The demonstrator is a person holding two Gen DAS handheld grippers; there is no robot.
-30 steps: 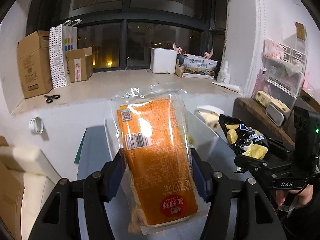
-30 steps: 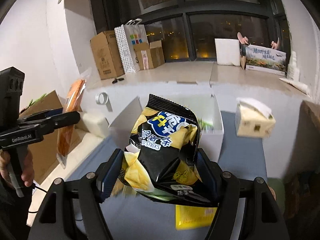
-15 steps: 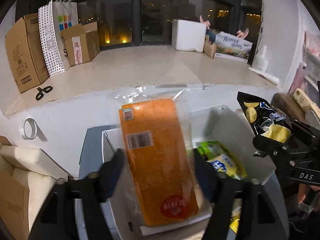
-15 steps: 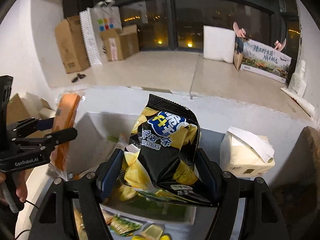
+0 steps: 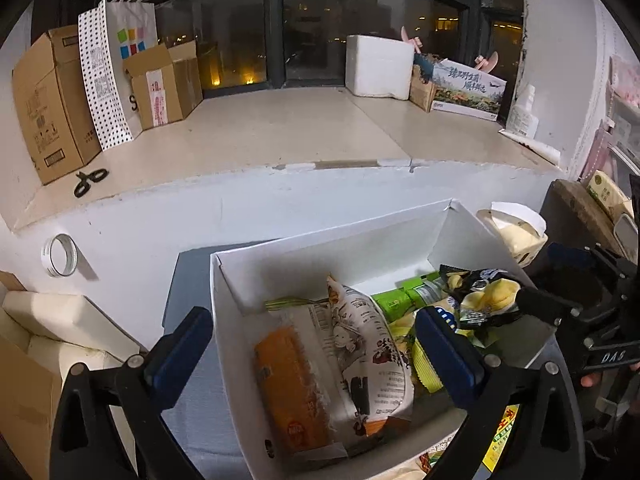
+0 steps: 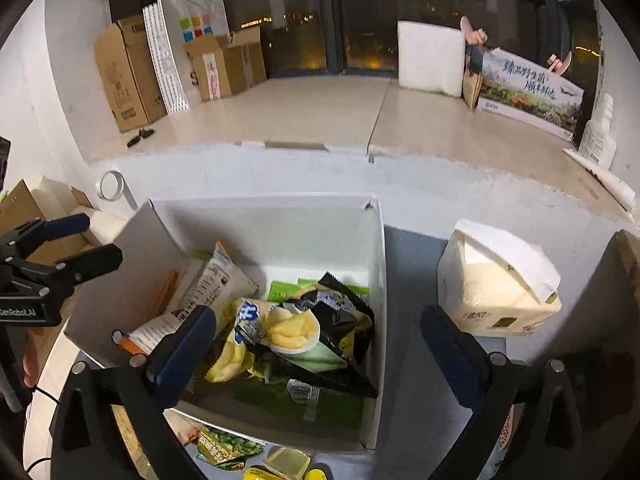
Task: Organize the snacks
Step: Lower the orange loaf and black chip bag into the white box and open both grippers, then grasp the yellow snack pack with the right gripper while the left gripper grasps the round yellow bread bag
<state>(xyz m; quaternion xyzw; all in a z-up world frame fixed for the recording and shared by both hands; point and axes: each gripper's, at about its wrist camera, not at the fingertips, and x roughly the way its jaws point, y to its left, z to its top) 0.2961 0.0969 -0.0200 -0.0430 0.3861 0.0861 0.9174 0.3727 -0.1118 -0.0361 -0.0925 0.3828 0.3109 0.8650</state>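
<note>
This looks like a lived-in home room at night, by a deep window ledge (image 5: 280, 136) under dark panes showing city lights. Cardboard boxes (image 5: 48, 100) and a dotted paper shopping bag (image 5: 108, 68) stand at the far left, scissors (image 5: 90, 181) beside them. A foam box (image 5: 378, 66) sits far right, and a tissue pack (image 6: 496, 280) lies near the white snack box (image 6: 272, 220).

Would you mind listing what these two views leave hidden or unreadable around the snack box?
- Left wrist view: the orange packet is partly covered by the white printed bag.
- Right wrist view: the green packs lie mostly under the black chip bag.
- Right wrist view: snacks in front of the white box are cut off by the bottom edge.
- Both views: label text is too small to read.
</note>
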